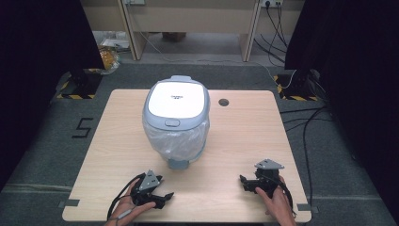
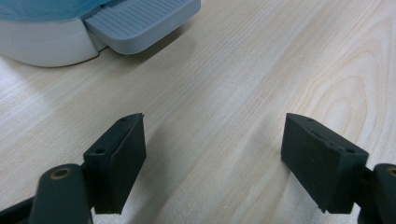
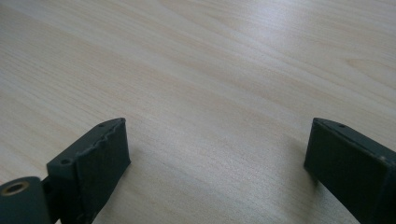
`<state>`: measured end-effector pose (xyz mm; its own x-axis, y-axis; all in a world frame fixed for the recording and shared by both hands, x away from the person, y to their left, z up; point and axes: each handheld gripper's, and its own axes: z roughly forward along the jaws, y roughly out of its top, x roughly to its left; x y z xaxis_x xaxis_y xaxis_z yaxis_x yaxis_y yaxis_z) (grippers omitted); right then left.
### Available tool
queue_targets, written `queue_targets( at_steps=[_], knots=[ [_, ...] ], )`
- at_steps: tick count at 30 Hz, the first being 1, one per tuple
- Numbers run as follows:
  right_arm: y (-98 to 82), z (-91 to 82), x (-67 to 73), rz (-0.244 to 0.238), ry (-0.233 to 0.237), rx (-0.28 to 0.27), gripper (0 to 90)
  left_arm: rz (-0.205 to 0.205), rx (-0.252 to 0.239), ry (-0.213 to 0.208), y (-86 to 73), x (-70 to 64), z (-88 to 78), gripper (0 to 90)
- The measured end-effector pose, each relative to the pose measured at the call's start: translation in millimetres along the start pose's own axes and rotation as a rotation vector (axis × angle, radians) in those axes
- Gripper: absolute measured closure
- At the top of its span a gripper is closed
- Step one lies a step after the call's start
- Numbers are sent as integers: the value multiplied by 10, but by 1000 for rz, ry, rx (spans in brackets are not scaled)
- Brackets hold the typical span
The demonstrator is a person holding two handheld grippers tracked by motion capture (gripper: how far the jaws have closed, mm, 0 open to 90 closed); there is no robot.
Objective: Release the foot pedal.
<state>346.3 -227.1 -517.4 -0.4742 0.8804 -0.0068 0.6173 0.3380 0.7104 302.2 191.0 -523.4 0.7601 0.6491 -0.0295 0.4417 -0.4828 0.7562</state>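
White-lidded and grey-based, the pedal bin (image 1: pixel 176 120) stands a little left of the middle of the wooden table (image 1: pixel 244 141), lined with a clear plastic bag bunched under its closed lid, its grey foot pedal (image 1: pixel 178 163) pointing toward the person. Near the front edge, the left gripper (image 1: pixel 160 195) rests low over the wood just left of the pedal, its jaws spread with only bare table between them; in the left gripper view the pedal (image 2: pixel 140 23) lies ahead with nothing in between. Well apart to the right, the right gripper (image 1: pixel 245 182) sits over the table, jaws spread wide and holding nothing. Behind the bin, a round cable hole (image 1: pixel 223 102) pierces the tabletop.
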Motion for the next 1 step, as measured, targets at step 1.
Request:
queue_targets(
  at_steps=[1],
  knots=[
    [-1, -3, 1, -1, 1, 3, 60, 0, 0, 0, 0, 0, 0, 214]
  ],
)
